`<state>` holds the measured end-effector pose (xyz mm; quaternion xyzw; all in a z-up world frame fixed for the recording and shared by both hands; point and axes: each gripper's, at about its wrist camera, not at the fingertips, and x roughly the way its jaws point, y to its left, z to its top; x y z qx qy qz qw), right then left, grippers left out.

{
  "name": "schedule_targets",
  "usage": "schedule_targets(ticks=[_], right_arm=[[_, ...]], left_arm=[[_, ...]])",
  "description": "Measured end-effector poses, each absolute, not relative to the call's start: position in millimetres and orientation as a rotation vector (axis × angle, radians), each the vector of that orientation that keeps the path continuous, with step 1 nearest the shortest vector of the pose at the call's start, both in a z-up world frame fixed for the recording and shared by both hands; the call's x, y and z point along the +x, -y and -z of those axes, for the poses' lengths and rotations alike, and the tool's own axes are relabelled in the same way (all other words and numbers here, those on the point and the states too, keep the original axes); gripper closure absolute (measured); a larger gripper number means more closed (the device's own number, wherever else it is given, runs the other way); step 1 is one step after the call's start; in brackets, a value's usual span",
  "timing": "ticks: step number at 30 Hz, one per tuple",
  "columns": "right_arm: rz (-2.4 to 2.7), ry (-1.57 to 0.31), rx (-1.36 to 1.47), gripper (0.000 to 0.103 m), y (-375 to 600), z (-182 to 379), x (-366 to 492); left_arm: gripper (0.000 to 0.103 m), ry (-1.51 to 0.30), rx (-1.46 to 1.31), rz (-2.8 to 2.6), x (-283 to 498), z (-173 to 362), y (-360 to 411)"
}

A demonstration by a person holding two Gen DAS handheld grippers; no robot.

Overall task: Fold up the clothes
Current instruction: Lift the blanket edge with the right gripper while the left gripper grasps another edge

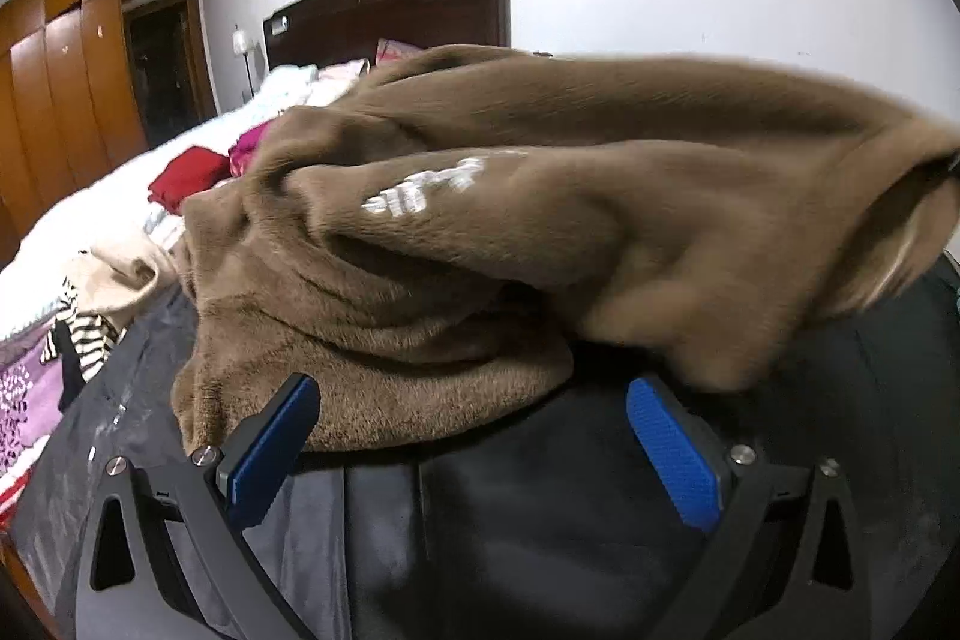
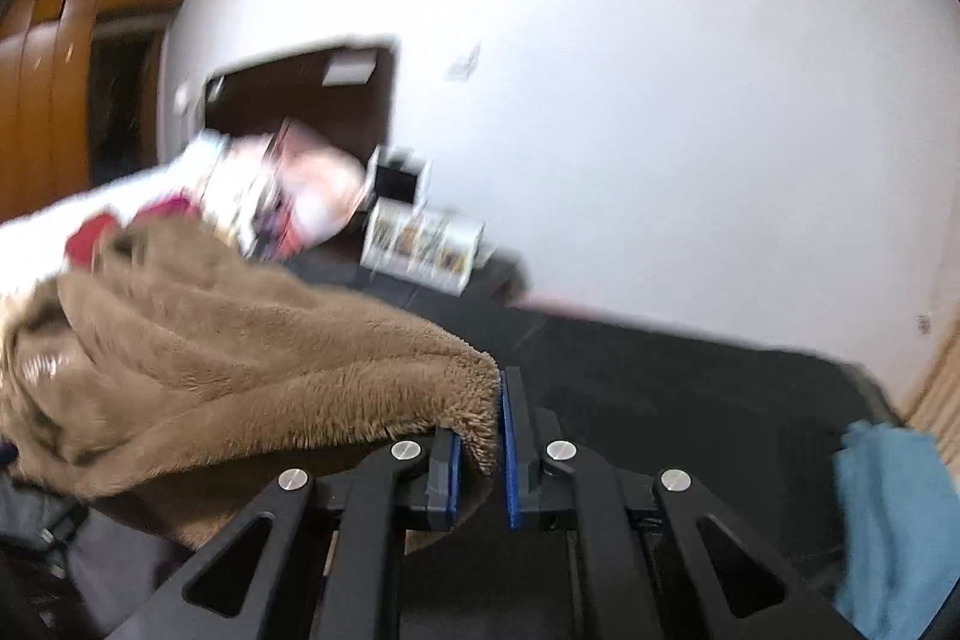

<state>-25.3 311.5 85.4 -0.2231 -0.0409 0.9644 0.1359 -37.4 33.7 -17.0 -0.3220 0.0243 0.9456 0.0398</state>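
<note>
Brown fleece garment lies in a crumpled heap on a dark sheet spread over the near part of the bed, one end drawn up and off to the right. The right claw has its blue pads pressed together on a hem corner of that fleece, holding it above the dark sheet. The left claw is spread wide with nothing between its pads; the heap's near edge sits just beyond its tips.

By my reading, this is the opening-out step: the piece is not yet flat, so no fold has begun. The next move calls for the left claw to close on a matching corner or hem, then both to draw apart and lay the cloth smooth on the sheet.

The fabric is thick, plush and long-napped, bunching in soft rolls, not sharp creases; white lettering shows on one face, too blurred to read. It will likely be bulky to pinch and slow to hold a crease. Red clothes sit farther up the bed, and a blue cloth lies at the sheet's right edge.
</note>
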Motion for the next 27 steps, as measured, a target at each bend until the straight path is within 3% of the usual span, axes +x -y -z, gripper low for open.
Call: schedule_targets(ticks=[12, 18, 22, 27], right_arm=[[-2.671, -0.084, -0.258, 0.092, -371, -173, 127], [-2.708, -0.142, -0.216, 0.092, -375, -184, 172], [-2.840, -0.127, -0.105, 0.092, -360, -202, 201], [-2.997, -0.051, 0.064, 0.092, -323, -232, 233]], left_arm=[[0.000, -0.215, -0.902, -2.893, -17, 11, -56], [0.000, -0.418, -0.802, -2.707, 33, 14, -98], [0.000, -0.540, -0.670, -2.611, 73, 12, -123], [0.000, -0.517, -0.530, -2.573, 116, 2, -132]])
